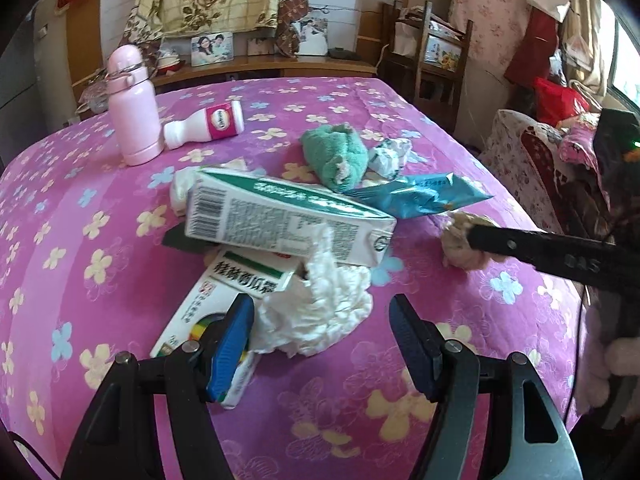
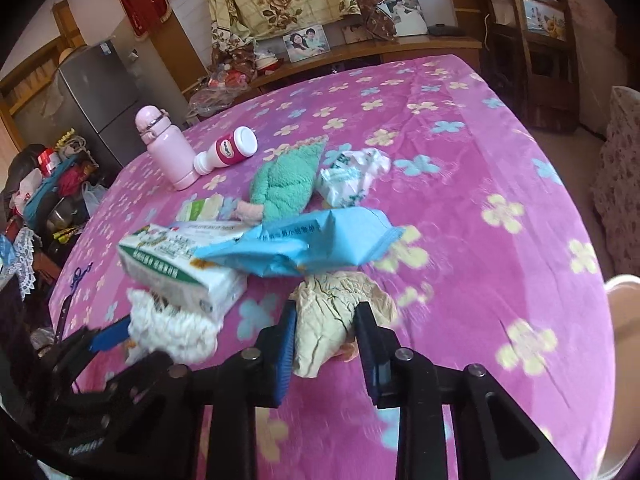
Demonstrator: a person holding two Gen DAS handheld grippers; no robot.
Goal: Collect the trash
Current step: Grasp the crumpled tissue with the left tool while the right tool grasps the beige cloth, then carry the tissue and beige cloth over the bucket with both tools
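Your right hand-held gripper [image 2: 325, 322] pinches a crinkly tan paper ball [image 2: 340, 320], your left hand-held gripper [image 1: 322, 316] is spread wide around a fluffy white tissue [image 1: 324, 308], on the pink flowery bed [image 2: 480, 160].

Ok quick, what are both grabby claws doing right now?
Left gripper: open, fingers either side of the crumpled white tissue, not squeezing it.
Right gripper: shut on the crumpled beige paper wad.

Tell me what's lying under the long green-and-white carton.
Under the green-and-white carton: a smaller medicine box and something dark poking out. A white tissue lies against it. The rest is covered.
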